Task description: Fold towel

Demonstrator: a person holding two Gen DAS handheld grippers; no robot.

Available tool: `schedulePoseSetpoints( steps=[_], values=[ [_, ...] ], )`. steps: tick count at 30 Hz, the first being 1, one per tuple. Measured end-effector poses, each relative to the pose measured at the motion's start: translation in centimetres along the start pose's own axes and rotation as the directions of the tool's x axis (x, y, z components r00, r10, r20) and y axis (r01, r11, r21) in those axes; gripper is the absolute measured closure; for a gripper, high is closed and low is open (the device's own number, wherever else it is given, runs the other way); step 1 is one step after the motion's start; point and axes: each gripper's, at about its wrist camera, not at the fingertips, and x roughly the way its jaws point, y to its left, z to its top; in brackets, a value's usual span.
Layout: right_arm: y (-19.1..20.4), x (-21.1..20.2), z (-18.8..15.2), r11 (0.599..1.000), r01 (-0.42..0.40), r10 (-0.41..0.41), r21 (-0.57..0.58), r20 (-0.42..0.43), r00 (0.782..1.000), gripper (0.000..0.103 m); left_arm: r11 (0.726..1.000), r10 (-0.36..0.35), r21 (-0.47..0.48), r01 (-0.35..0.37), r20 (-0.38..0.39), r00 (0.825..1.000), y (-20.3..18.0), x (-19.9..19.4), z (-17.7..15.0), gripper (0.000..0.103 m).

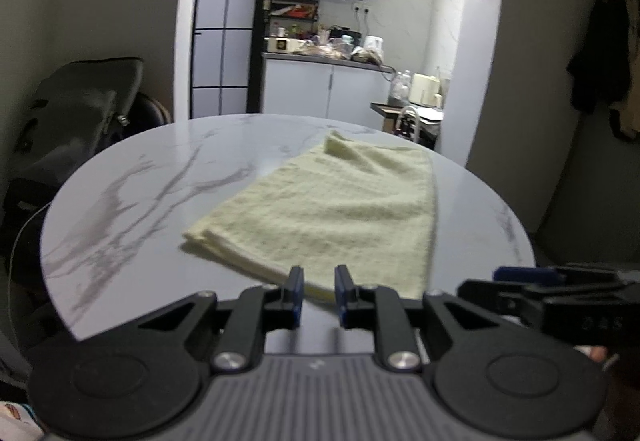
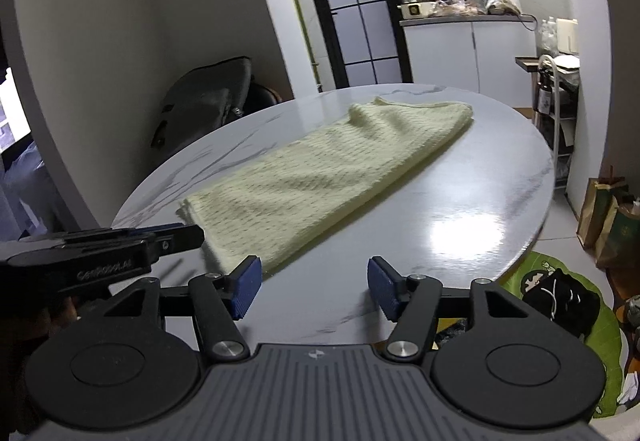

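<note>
Left hand-held gripper [image 1: 319, 291] is hovering at the near edge of the worktop [image 1: 132, 193] with its two blue-padded fingers [image 1: 295, 291] standing a narrow gap apart, and nothing is sitting between them; the near hem of the towel [image 1: 332, 209] is lying just ahead of the fingertips, though whether they are touching the cloth cannot be told. The right hand-held gripper [image 2: 314, 287] is poising over the same near edge with its fingers [image 2: 247, 287] spread wide, empty, and aiming at bare marble just beside the towel's near right corner. The pale yellow-green towel [image 2: 320, 177] is lying on the round, white, grey-veined worktop [image 2: 472, 201], already doubled over into a long strip, with stacked edges showing at its near left corner and a raised wrinkle sitting at its far end. In the right wrist view the left hand-held gripper [image 2: 176, 235] is reaching in from the left, close to the towel's near corner; in the left wrist view the right hand-held gripper [image 1: 532, 281] is showing at the right margin, seen side-on. Beyond the worktop a dark chair [image 1: 84, 105] is standing against the wall, and a cluttered kitchen counter [image 1: 328, 55] is showing through the doorway. A green rug [image 2: 560, 301] is lying on the floor at the right.
</note>
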Motion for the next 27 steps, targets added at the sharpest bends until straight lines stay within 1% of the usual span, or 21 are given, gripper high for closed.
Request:
schedulePoseSetpoints(
  steps=[6,11,13,17,18,20,21,22,23,25,27],
  values=[
    [0.8,0.5,0.2,1.000,-0.001,0.001,-0.015,-0.004,1.000,0.039,0.998,0.050,-0.032,-0.050,0.014,0.999,2.5,-0.3,0.6,0.085],
    [1.5,1.0,0.4,1.000,-0.002,0.002,-0.027,-0.008,1.000,0.039,0.996,0.073,-0.053,-0.072,0.022,0.997,3.8,0.0,1.2,0.083],
    [1.8,1.1,0.5,0.999,-0.003,0.003,-0.032,-0.010,1.000,0.039,0.995,0.083,-0.060,-0.081,0.028,0.996,4.3,0.4,1.5,0.077],
    [2.3,1.5,0.7,0.999,-0.004,0.003,-0.042,-0.012,1.000,0.040,0.993,0.100,-0.057,-0.099,0.026,0.995,4.6,1.8,2.1,0.071],
    [2.4,1.6,0.7,0.999,-0.004,0.004,-0.044,-0.013,1.000,0.040,0.993,0.105,-0.053,-0.103,0.022,0.994,4.6,2.1,2.2,0.067],
    [2.7,1.7,0.8,0.999,-0.005,0.004,-0.049,-0.015,1.000,0.040,0.994,0.103,-0.051,-0.102,0.020,0.994,4.6,2.5,2.3,0.065],
    [2.8,1.8,0.8,0.999,-0.005,0.004,-0.052,-0.015,1.000,0.040,0.994,0.101,-0.048,-0.100,0.021,0.995,4.6,2.8,2.4,0.062],
    [3.0,1.9,0.9,0.999,-0.005,0.004,-0.054,-0.016,1.000,0.040,0.994,0.102,-0.043,-0.100,0.024,0.995,4.5,2.9,2.5,0.056],
    [3.1,2.0,0.9,0.998,-0.005,0.004,-0.057,-0.017,1.000,0.040,0.994,0.104,-0.040,-0.103,0.024,0.994,4.5,3.0,2.4,0.054],
    [3.4,2.2,1.0,0.998,-0.006,0.005,-0.062,-0.018,1.000,0.040,0.993,0.117,-0.024,-0.116,0.019,0.993,4.4,3.6,2.6,0.053],
    [3.4,2.1,0.9,0.998,-0.006,0.004,-0.069,-0.020,1.000,0.040,0.994,0.108,-0.027,-0.108,0.013,0.994,4.3,3.8,2.6,0.053]
  ],
)
